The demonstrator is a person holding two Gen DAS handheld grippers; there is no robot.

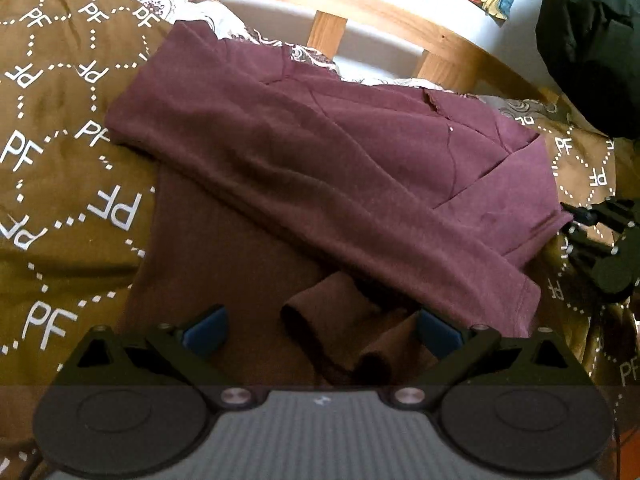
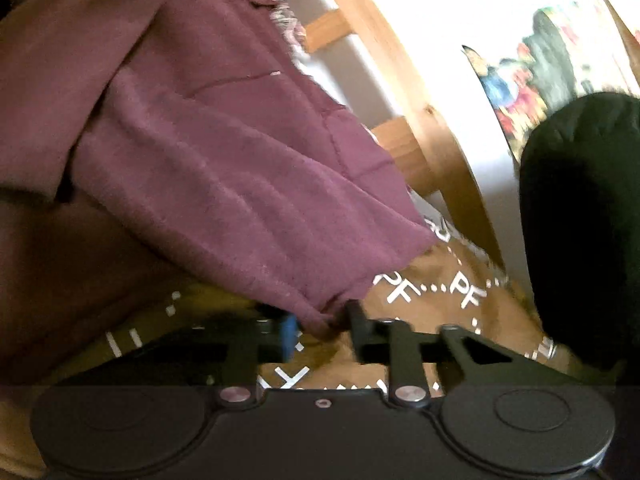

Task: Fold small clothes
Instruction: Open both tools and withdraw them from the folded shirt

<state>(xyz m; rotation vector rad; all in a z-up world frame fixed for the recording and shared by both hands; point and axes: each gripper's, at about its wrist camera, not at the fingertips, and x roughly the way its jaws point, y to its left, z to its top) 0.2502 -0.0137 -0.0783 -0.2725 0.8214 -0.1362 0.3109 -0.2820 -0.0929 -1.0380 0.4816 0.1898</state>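
Maroon shirt (image 1: 320, 168): spread slantwise across the bed cover (image 1: 60, 184), its top edge toward the wooden headboard (image 1: 400, 20), one sleeve corner reaching the cover's right side
Brown garment (image 1: 224, 264): lies flat under the maroon shirt, nearer the cover's near edge, with two rolled cuffs poking out beside the shirt's hem
Left gripper (image 1: 320, 332): tongs spread apart, blue pads either side of the brown cuffs, pressing on nothing
Right gripper (image 2: 320, 326): tongs drawn together on the maroon shirt's sleeve corner, the cloth bunched between them, just above the cover
Dark bundle (image 2: 584, 216): at the right end of the headboard
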